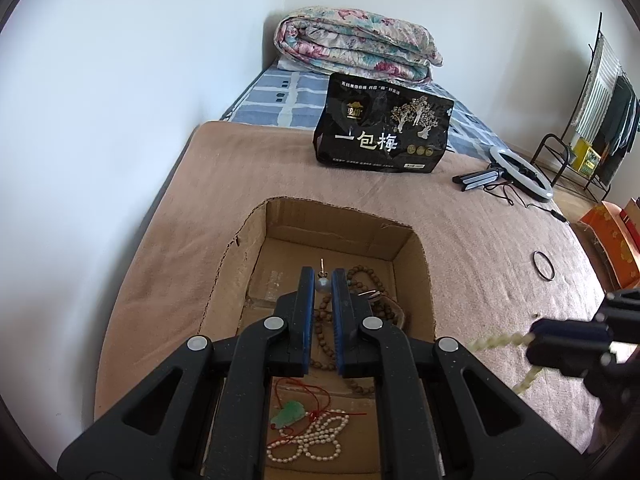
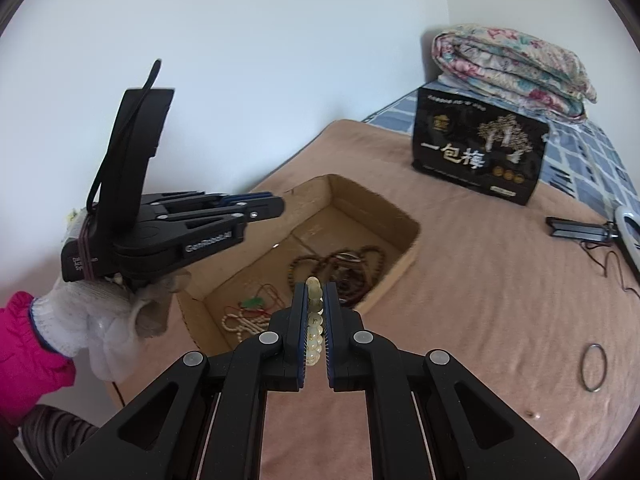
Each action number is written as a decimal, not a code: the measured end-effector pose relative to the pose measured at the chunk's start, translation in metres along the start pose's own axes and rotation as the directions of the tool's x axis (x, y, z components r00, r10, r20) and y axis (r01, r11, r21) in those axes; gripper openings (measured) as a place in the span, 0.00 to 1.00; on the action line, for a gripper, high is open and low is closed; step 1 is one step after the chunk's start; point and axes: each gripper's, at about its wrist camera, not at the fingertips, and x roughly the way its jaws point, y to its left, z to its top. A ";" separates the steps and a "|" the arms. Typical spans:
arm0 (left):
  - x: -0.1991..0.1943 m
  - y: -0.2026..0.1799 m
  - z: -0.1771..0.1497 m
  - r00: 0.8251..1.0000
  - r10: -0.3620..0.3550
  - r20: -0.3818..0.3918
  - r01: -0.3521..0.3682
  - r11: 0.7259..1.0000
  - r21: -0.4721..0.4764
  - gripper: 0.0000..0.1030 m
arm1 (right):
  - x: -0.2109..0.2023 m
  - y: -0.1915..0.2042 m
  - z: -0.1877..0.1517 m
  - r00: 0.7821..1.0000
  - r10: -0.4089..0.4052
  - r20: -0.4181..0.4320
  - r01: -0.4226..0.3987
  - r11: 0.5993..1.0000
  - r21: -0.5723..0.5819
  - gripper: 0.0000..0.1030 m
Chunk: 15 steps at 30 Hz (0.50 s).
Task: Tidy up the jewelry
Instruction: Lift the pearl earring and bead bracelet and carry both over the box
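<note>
Your left gripper (image 1: 322, 280) pinches a pearl earring (image 1: 322, 285), your right gripper (image 2: 315, 294) a pale bead bracelet (image 2: 314, 320) — release each low inside the box (image 1: 256, 240), clear of the tangled necklaces

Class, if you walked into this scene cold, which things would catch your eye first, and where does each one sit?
The left gripper pinches a pearl earring over the open cardboard box, where strings of beads lie. The right gripper clamps a pale bead bracelet beside the box. Farther back, a black printed bag stands on the brown blanket.
</note>
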 end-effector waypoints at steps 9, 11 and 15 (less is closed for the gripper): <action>0.009 0.007 -0.002 1.000 0.005 -0.017 -0.005 1.000 0.000 0.06 | 0.028 0.017 -0.001 0.999 0.022 -0.037 -0.022 1.000 -0.004 0.06; 0.010 0.008 -0.002 1.000 0.006 -0.018 -0.006 1.000 -0.003 0.06 | 0.032 0.019 -0.003 0.999 0.024 -0.045 -0.024 1.000 -0.006 0.06; 0.011 0.011 -0.002 1.000 0.011 -0.021 -0.011 1.000 -0.013 0.06 | 0.037 0.023 -0.004 0.998 0.026 -0.053 -0.026 1.000 -0.013 0.06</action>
